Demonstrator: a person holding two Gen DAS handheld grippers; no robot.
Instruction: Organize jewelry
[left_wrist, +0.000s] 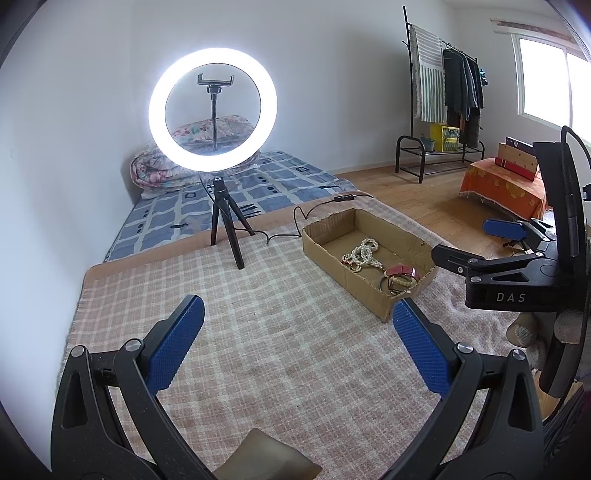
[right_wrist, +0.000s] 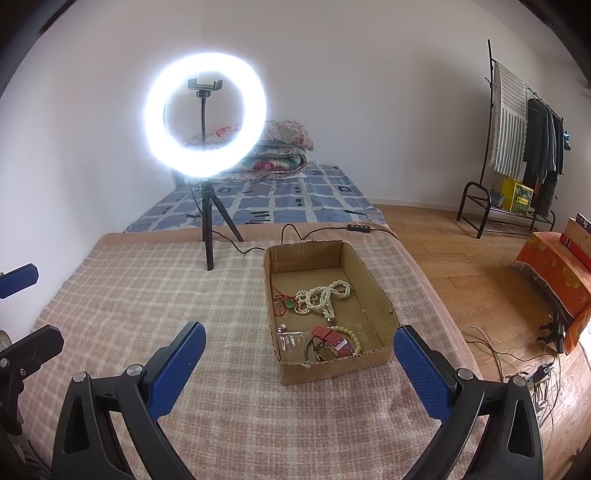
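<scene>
while both jaws gape wide, jewelry (right_wrist: 325, 302) in cardboard box (right_wrist: 369, 273) ahead, ungripped

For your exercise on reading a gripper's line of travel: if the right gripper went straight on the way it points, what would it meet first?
Probably the cardboard box: the open right gripper points at its near wall, with only checked blanket before it. Depth is uncertain.

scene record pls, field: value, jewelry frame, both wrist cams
surface: checked blanket
container: open cardboard box, right of centre
contents: white bead necklace, red cord pendant, red watch strap, cream bead bracelet, dark bangle, clear packet
jewelry outside box: none visible
left gripper: open, holds nothing
right gripper: open, holds nothing, near box's front end
background: lit ring light on tripod behind box
</scene>
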